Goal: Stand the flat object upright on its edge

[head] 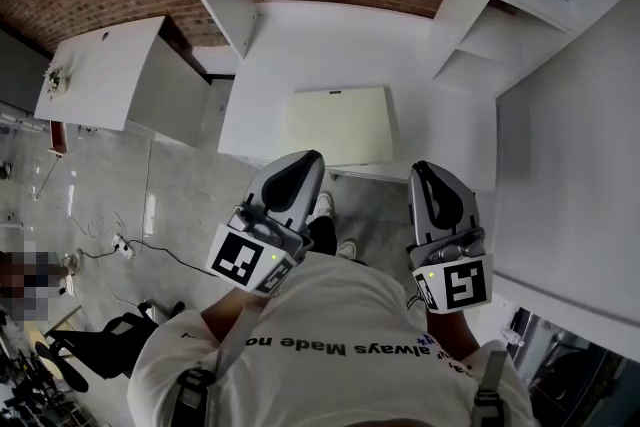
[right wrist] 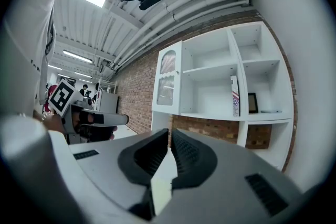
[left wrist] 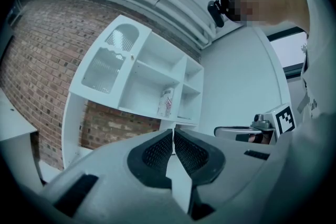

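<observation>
**Head view, both gripper views.** The person's white shirt [head: 330,315] fills the near edge of the scene. Just beyond it, both tools point level toward the desk [head: 300,45]. The left hand-held gripper [head: 306,161] has its jaws pressed together with nothing between them. The right hand-held gripper [head: 424,169] is likewise closed and empty. The flat object [head: 340,125], a pale cream panel, lies face-down-flat at the near edge of the desk. It sits just beyond the two gripper tips and roughly between them, untouched. A white shelf unit [head: 520,5] stands at the far right, against brick wall.

The step in hand appears to be the approach, with the task not yet begun. To do it well, both pairs of jaws should first spread. One gripper can then pinch or lift a long side while the other braces the opposite side against sliding. The panel should pivot slowly about the braced edge. It should be released only once balanced, since so thin an edge probably tips easily.
</observation>
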Available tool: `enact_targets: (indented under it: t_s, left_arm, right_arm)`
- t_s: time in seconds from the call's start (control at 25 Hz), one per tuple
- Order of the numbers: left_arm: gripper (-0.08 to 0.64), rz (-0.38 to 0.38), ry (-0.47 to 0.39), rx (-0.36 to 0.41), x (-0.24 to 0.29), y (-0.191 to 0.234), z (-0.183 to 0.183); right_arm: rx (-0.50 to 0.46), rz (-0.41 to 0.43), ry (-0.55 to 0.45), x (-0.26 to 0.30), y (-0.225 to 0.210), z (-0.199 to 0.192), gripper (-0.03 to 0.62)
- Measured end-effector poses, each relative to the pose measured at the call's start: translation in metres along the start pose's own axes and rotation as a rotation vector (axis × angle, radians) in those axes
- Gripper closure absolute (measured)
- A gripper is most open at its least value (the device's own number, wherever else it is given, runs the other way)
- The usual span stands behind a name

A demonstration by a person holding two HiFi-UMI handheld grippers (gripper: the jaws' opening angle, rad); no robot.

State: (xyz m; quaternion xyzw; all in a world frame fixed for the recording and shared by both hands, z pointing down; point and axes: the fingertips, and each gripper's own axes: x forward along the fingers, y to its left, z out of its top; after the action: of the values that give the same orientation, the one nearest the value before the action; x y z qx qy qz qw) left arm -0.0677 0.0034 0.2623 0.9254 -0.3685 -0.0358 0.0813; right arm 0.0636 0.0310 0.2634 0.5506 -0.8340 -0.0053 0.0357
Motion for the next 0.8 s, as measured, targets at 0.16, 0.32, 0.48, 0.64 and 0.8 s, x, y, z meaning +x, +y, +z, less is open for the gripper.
enact_targets:
  t_s: [0.16,0.32,0.48,0.64,0.8]
  left_arm:
    - [0.543,-0.038,-0.010,-0.006,-0.026,-0.008,0.010]
    - [0.543,-0.061,-0.014,-0.005,-0.025,-0.003,0.013]
    - [0.543,-0.089,-0.020,-0.014,-0.026,0.007,0.016]
    - [0.543,-0.095,-0.021,-0.008,-0.020,0.026,0.019]
    - [0.543,-0.089,-0.026,-0.003,-0.012,0.039,0.021]
  right_arm:
    - [-0.017,-0.029,-0.002,-0.017,0.025,0.013,0.568]
    - [-0.028,-0.049,-0.008,-0.012,0.027,0.018,0.569]
    - [-0.038,-0.074,-0.008,-0.004,0.033,0.021,0.569]
    - [-0.036,-0.088,-0.004,0.015,0.033,0.021,0.568]
    - [-0.028,-0.092,-0.006,0.029,0.028,0.019,0.569]
